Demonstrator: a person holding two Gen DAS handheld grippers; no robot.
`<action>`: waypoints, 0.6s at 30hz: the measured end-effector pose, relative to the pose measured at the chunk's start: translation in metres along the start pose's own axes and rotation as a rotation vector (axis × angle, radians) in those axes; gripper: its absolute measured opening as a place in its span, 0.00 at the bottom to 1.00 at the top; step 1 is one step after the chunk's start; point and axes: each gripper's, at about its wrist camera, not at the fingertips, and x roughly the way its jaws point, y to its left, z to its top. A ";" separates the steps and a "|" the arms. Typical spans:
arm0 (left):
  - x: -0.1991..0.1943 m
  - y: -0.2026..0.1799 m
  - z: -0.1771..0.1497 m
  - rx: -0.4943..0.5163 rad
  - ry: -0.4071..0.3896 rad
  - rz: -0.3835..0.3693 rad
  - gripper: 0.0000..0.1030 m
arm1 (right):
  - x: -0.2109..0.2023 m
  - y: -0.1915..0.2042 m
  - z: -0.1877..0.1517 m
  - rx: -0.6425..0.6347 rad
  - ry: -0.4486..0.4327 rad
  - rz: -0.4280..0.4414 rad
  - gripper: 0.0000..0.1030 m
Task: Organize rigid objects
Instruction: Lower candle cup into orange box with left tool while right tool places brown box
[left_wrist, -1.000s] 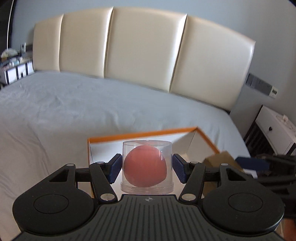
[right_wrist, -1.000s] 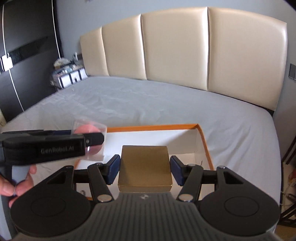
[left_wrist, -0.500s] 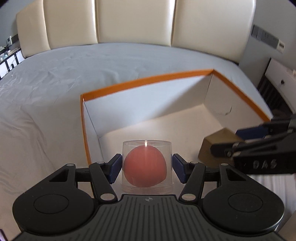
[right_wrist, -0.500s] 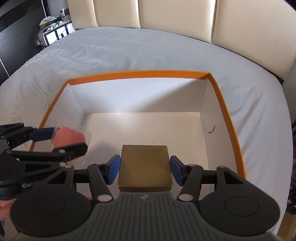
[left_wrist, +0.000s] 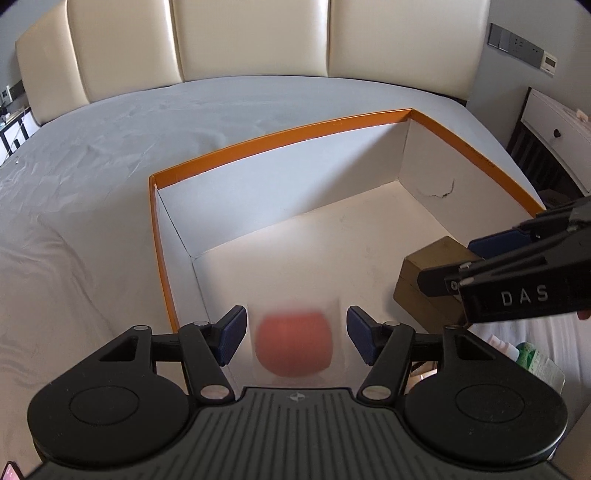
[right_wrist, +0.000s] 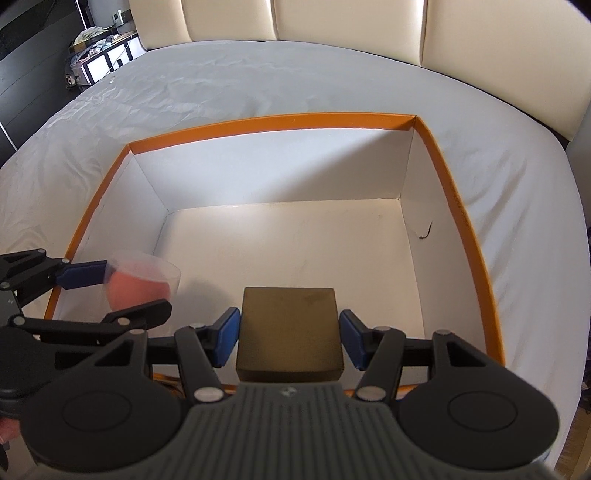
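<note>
A clear plastic cup with a red ball inside (left_wrist: 293, 345) is blurred between the spread pads of my left gripper (left_wrist: 295, 334), falling free over the near left part of the white box with an orange rim (left_wrist: 280, 134). It also shows in the right wrist view (right_wrist: 138, 282), next to the left gripper's fingers (right_wrist: 86, 273). My right gripper (right_wrist: 290, 334) has its pads slightly apart from a gold-brown box (right_wrist: 290, 332), which hangs over the box's near edge (right_wrist: 458, 218). The gold box also shows in the left wrist view (left_wrist: 430, 280).
The orange-rimmed box lies on a bed with a grey sheet (left_wrist: 92, 184) and a cream padded headboard (left_wrist: 251, 37). A white nightstand (left_wrist: 557, 129) stands to the right. A cluttered shelf (right_wrist: 99, 51) stands at the far left.
Both grippers have tilted down over the box. My left gripper has opened and the cup with the ball is dropping. My right gripper's pads have widened around the gold box.
</note>
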 end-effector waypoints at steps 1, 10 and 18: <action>-0.001 0.002 -0.001 -0.010 -0.003 -0.010 0.71 | -0.001 0.000 0.000 0.001 0.001 -0.001 0.57; -0.037 0.056 0.003 -0.307 -0.175 -0.132 0.72 | -0.004 0.002 0.003 0.028 0.009 -0.004 0.57; -0.038 0.102 -0.001 -0.528 -0.187 -0.116 0.67 | 0.014 0.026 0.008 0.032 0.069 0.058 0.57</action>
